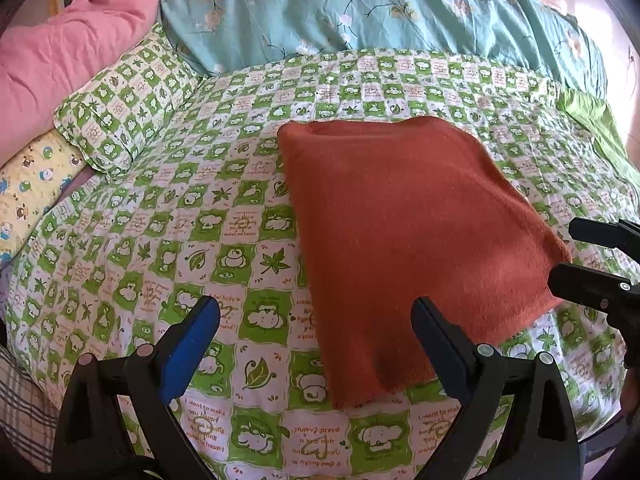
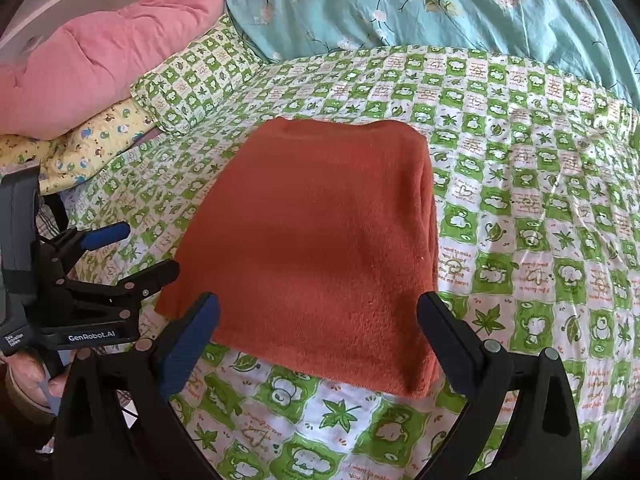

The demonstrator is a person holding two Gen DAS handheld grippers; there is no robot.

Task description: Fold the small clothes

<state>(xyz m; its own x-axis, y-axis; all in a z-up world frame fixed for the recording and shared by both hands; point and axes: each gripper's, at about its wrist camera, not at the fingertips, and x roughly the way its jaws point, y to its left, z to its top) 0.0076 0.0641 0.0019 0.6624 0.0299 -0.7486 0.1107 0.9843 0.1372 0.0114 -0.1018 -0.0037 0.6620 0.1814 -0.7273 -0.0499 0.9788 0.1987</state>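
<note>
On a bed sheet point(image 1: 224, 216) printed with green and white squares lies a rust-orange cloth point(image 1: 404, 236), folded into a thick flat rectangle, near the middle of the bed. No box, basket or tray shows in either view; the cloth rests directly on the sheet. Beyond it, at the head of the bed, a blue flowered quilt point(image 1: 360, 12) is bunched up, with a pink quilt point(image 1: 68, 48) to its left, a pillow point(image 1: 124, 100) in the same green check just below that, and a yellow cartoon-print fabric point(image 1: 28, 184) at the left edge. The left gripper point(image 1: 316, 332) hangs over the near left part of the cloth, its two fingers spread wide with nothing between them; one finger sits above bare sheet and the other above the cloth. The right gripper point(image 2: 318, 328) hovers over the near edge of the cloth, fingers also wide apart and holding nothing. Only the left view shows the cloth's near edge fully, and the right gripper's tips at the far right, just beside the cloth's corner. Only the right view shows the stacked folded layers along the cloth's right side, the left gripper's body from the side, and a hand point(image 2: 30, 376) gripping its handle at the lower left.
</note>
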